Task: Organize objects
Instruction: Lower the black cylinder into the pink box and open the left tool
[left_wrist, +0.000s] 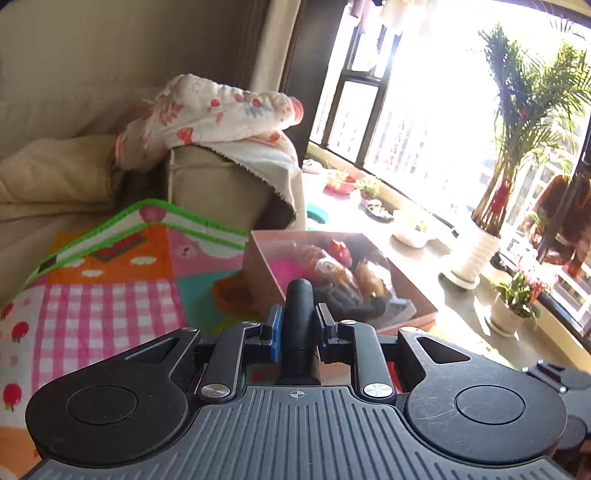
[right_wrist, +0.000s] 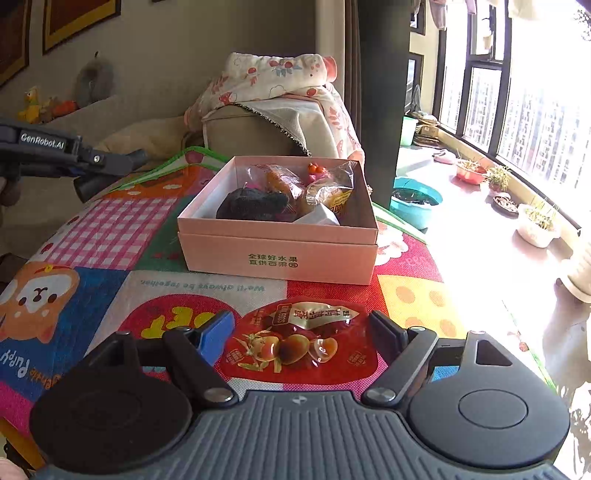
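My left gripper (left_wrist: 298, 325) is level, low in the frame's centre, its jaws clamped on a black cylindrical object (left_wrist: 300, 317) whose long axis runs straight ahead, the rounded end pointing up-frame toward the pink box (left_wrist: 258, 266) at centre right. In the right wrist view that same gripper (right_wrist: 107, 164) shows at the upper left, held above the colourful play mat (right_wrist: 122, 229) covering the tabletop. My right gripper (right_wrist: 301, 332) hovers low at bottom centre, its jaws spread wide to either side of a red snack packet (right_wrist: 301, 343) lying flat on the mat, its long axis running left to right across the frame. The box sits just beyond it, mid-frame, holding wrapped snacks (right_wrist: 328, 192) and a dark knitted item (right_wrist: 253, 205).
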